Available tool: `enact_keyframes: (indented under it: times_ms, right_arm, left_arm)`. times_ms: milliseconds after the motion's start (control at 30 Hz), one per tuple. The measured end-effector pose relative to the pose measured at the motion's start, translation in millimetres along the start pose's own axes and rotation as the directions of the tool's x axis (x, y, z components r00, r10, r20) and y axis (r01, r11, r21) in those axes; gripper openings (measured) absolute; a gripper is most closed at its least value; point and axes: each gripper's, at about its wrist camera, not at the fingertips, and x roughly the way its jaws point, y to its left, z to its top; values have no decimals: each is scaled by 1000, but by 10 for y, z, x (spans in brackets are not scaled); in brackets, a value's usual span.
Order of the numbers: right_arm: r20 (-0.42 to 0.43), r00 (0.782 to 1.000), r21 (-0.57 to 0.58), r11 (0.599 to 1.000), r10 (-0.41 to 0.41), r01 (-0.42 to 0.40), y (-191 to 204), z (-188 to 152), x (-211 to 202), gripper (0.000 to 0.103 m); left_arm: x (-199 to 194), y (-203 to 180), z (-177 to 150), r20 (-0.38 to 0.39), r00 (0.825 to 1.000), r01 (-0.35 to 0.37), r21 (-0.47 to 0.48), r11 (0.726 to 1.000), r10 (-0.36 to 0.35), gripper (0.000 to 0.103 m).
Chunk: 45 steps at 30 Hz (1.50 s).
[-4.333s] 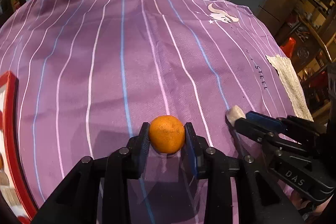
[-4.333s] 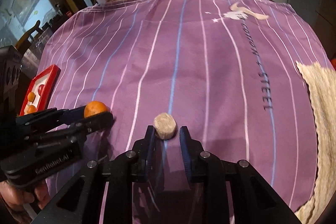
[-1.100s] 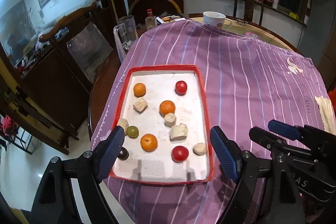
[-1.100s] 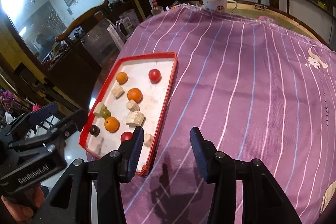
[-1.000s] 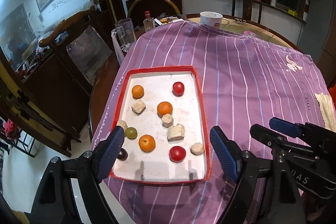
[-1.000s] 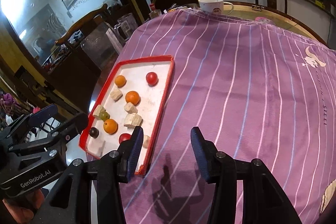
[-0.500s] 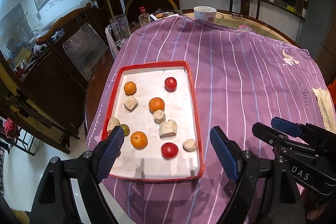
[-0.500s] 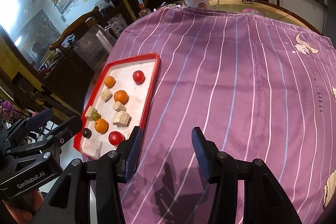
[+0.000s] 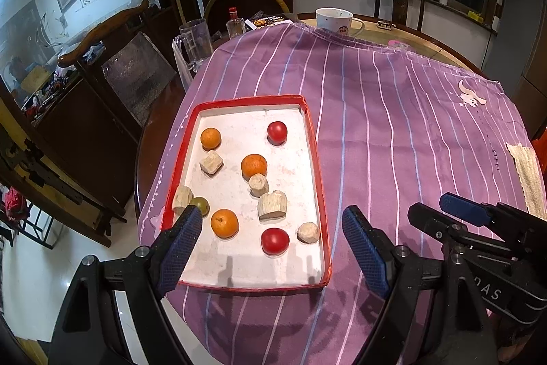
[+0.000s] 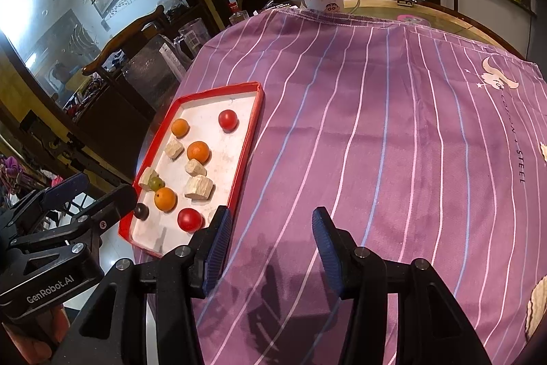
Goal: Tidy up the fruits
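A red-rimmed white tray point(image 9: 314, 139) sits on the purple striped cloth point(image 9: 393, 132) at the table's left edge; it also shows in the right wrist view point(image 10: 249, 139). It holds three oranges point(image 9: 224, 222), two red fruits point(image 9: 275, 240), a green fruit point(image 9: 200, 204), a dark fruit point(image 10: 141, 211) and several beige chunks point(image 9: 271, 206). My left gripper point(image 9: 271, 238) is open and empty, held high above the tray's near end. My right gripper point(image 10: 270, 235) is open and empty above the cloth, right of the tray.
A white mug point(image 9: 333, 19) stands at the table's far edge. A glass mug point(image 9: 195, 38) and a small bottle point(image 9: 235, 23) stand at the far left. A beige mat point(image 9: 526, 173) lies at the cloth's right edge. Wooden chairs stand around the table.
Earlier my left gripper held an orange and my right a beige chunk over the cloth. Now both are open and empty. Over the last second both have drifted back and right from the tray.
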Motion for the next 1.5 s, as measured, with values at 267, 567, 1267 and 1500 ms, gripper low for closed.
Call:
enact_keyframes:
  times_ms: [267, 567, 1267, 1500]
  right_arm:
    - [-18, 1000, 3, 1000, -11, 11, -17, -31, 39, 54]
    - [-58, 998, 29, 999, -31, 33, -58, -93, 195, 54]
    - [-78, 990, 170, 977, -118, 129, -267, -167, 307, 55]
    - [-85, 990, 146, 982, -110, 121, -125, -158, 385, 55]
  left_arm:
    - [319, 554, -68, -82, 995, 41, -160, 986, -55, 83]
    - [893, 884, -274, -211, 976, 11, -193, 981, -53, 83]
    - [1476, 746, 528, -138, 990, 6, -69, 998, -15, 84]
    - [1578, 709, 323, -201, 979, 12, -41, 999, -20, 84]
